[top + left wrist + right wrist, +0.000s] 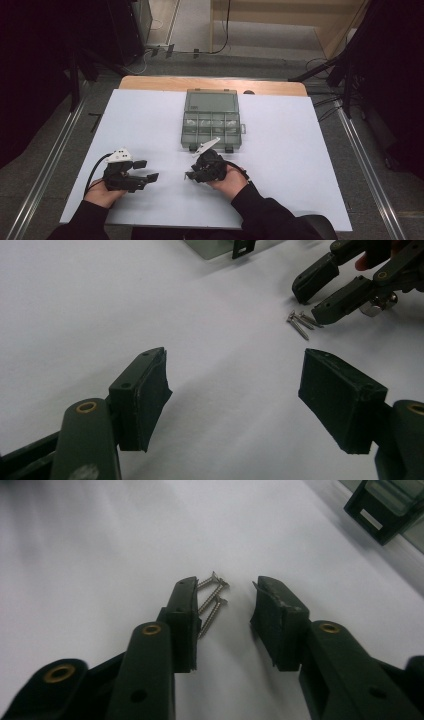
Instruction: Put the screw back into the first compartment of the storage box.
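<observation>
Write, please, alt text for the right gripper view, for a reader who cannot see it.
A few small metal screws lie on the white table between the open black jaws of the right gripper, close to one jaw. A corner of a clear plastic organizer box shows at the upper right.

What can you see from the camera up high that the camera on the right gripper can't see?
High view alone: the whole clear compartment box with its lid open, the left gripper, both of the person's hands and the floor around the table.

Right gripper view alone: three small screws lying on the white sheet between its parted jaws, against the left one and clear of the right.

Both: the white table cover, the right gripper and the box's black latch.
</observation>
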A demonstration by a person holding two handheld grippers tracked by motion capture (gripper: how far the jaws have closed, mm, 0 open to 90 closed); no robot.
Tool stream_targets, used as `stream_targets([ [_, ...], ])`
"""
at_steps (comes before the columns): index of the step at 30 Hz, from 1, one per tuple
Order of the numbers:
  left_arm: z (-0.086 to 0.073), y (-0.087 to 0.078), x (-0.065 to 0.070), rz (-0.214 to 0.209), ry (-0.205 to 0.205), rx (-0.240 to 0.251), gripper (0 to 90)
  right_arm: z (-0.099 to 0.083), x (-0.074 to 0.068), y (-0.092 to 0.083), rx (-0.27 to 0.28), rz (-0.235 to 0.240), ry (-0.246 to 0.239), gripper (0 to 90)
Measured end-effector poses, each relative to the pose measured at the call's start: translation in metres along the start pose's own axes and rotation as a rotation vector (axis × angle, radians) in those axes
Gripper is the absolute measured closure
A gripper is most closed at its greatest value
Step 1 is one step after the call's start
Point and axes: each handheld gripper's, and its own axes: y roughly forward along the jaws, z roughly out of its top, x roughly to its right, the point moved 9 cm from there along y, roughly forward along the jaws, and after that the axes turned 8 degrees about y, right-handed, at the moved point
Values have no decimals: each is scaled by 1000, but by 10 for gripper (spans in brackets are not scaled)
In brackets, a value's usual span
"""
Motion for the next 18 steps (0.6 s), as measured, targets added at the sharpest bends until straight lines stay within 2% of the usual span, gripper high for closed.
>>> stream_targets([
  [3, 0, -1, -2, 4, -1, 7, 273, 0, -2, 1, -8, 10, -1, 698],
  [4, 0, -1, -2, 3, -4, 8, 273, -1, -2, 1, -14, 15, -2, 754],
  [6, 0, -1, -2, 5, -5, 4, 273, -1, -3, 1, -18, 13, -3, 776],
  [9, -1, -1, -3, 5, -6, 4, 273, -2, -1, 2, -27, 5, -9, 866],
  [12, -1, 0, -2, 4, -5, 1, 273, -2, 0, 2, -31, 9, -6, 880],
  [16, 0, 1, -1, 3, -2, 0, 273, -2, 3, 1, -38, 59, 25, 885],
  [18, 0, 1, 0, 0, 1, -1, 273, -1, 4, 1, -42, 65, 34, 885],
])
